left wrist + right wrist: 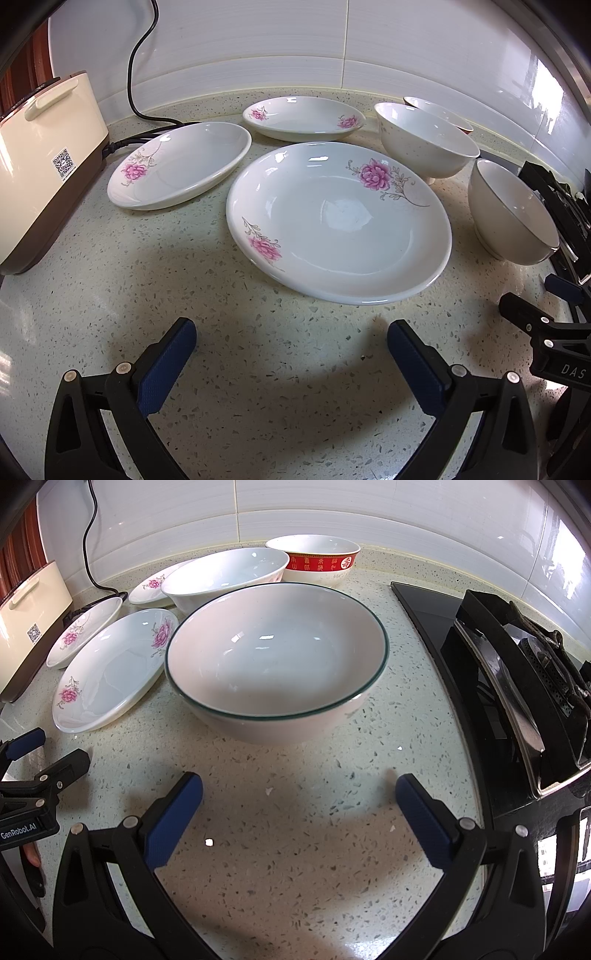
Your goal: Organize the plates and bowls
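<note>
Three white plates with pink flowers lie on the counter: a large one (332, 221) straight ahead of my left gripper (291, 326), one to its left (181, 166) and one behind (303, 118). My left gripper stands open and empty, short of the large plate. A green-rimmed white bowl (277, 657) sits just beyond my right gripper (299, 780), which is also open and empty. Behind that bowl are a plain white bowl (225, 576) and a red-banded bowl (314, 559). The plates (114, 664) lie to the bowl's left.
A cream appliance (37, 166) with a black cord stands at the far left against the tiled wall. A black gas stove (517, 664) fills the right side. Speckled counter (295, 849) lies bare under both grippers.
</note>
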`<state>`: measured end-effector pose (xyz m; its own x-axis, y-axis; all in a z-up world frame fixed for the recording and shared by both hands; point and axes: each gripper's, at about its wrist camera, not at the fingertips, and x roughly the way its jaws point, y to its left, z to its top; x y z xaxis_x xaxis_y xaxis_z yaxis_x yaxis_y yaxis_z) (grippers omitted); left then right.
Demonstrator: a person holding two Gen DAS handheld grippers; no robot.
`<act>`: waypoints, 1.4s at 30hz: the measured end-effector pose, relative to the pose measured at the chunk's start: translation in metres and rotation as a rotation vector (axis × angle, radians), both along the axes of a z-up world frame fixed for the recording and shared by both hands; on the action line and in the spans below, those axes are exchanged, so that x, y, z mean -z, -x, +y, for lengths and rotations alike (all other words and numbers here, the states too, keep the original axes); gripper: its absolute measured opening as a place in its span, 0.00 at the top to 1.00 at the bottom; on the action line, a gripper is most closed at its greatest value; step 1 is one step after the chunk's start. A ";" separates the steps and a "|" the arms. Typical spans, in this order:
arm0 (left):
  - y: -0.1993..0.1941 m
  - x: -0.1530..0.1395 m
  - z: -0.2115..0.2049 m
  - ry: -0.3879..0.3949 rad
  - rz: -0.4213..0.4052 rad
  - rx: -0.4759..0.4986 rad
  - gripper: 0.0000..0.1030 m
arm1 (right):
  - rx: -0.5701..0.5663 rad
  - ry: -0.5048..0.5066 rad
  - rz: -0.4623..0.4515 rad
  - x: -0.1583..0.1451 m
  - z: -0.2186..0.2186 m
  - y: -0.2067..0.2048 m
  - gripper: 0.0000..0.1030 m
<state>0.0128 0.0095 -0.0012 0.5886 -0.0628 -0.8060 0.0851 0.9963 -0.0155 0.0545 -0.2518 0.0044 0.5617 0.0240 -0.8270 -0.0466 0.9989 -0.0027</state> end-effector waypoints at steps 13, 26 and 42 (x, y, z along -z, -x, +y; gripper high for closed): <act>0.000 0.000 0.000 0.000 0.000 0.000 0.00 | 0.005 0.000 0.000 0.002 -0.001 -0.001 0.00; 0.000 0.000 0.000 0.001 0.000 0.000 0.00 | 0.010 0.003 0.002 0.001 0.000 0.003 0.00; 0.001 -0.015 0.078 0.358 -0.009 -0.126 0.00 | -0.215 -0.297 -0.004 -0.012 0.058 0.023 0.03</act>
<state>0.0118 0.0873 0.0137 0.6166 -0.2663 -0.7409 -0.0361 0.9305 -0.3645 0.0317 -0.1938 0.0165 0.5212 0.3806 -0.7638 -0.2558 0.9236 0.2857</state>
